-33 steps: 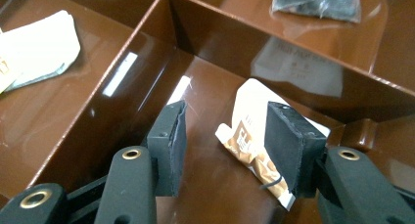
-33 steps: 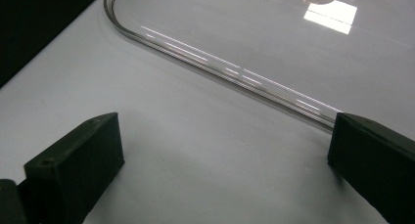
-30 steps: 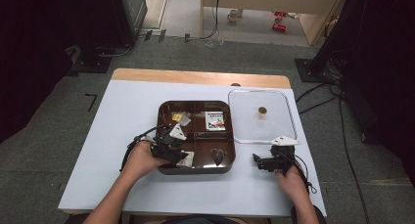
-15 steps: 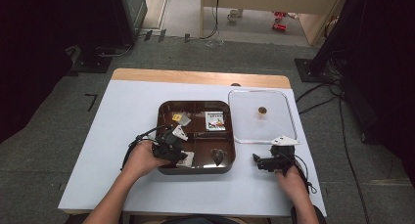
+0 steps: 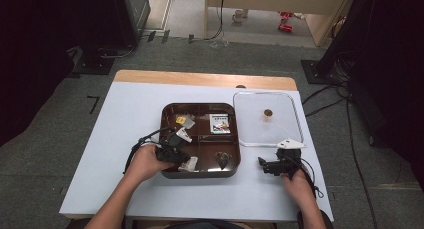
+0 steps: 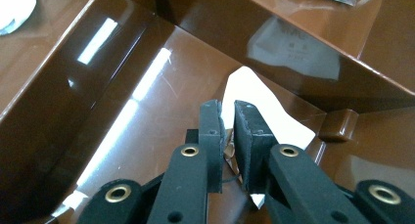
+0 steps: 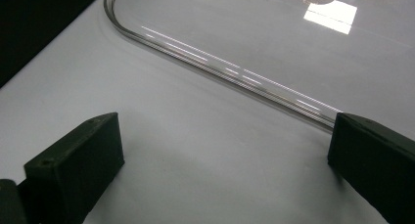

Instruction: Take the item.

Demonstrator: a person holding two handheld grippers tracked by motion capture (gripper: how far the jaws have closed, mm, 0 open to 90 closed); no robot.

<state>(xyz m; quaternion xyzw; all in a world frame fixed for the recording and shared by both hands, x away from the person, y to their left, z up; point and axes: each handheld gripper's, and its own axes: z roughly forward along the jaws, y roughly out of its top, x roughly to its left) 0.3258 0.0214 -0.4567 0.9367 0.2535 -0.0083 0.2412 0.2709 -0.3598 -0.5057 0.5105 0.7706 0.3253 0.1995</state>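
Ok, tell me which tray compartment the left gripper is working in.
The front-left compartment of the brown tray, nearest the person. The left gripper has its jaws closed on a white packet there; the other compartments' items lie untouched.

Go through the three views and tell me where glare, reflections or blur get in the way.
High view: soft and low in detail, dark surroundings, packets in the brown tray hard to read. Left gripper view: bright streaks of ceiling light on the glossy tray floor, a label mirrored in the divider wall. Right gripper view: a white glare patch on the clear lid; near jaws slightly soft.
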